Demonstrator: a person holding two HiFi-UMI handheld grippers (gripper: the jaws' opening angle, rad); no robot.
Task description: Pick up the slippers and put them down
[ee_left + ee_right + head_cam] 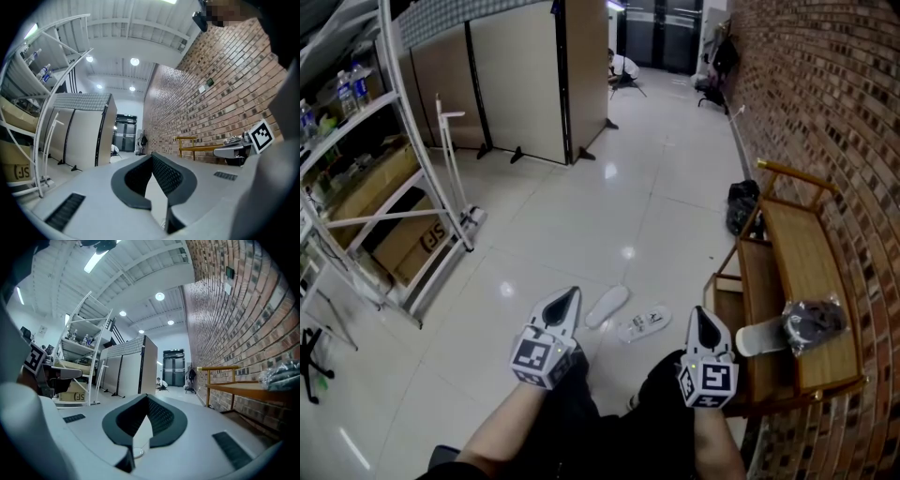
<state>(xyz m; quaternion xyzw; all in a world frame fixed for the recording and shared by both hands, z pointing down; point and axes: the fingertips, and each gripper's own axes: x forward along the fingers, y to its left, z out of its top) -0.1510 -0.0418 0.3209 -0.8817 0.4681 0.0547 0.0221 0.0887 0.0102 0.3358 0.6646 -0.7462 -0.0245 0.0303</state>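
1. Slippers (pixel 607 306): two lie on the tiled floor (pixel 581 216), side by side and nearly touching. One is plain white and the other has dark marks.
2. Both lie just ahead of the two grippers and between them, nearer the left gripper (pixel 573 293); neither gripper touches them.
3. The left gripper (pixel 151 157) is clenched on nothing, and the right gripper (pixel 146 397) is likewise clenched and empty.
4. One pale slipper-like shape (pixel 755 339) rests on the wooden bench (pixel 797 253) by the right gripper (pixel 701 312). A wrapped dark bundle (pixel 813 322) covers its end, so what it is cannot be told.
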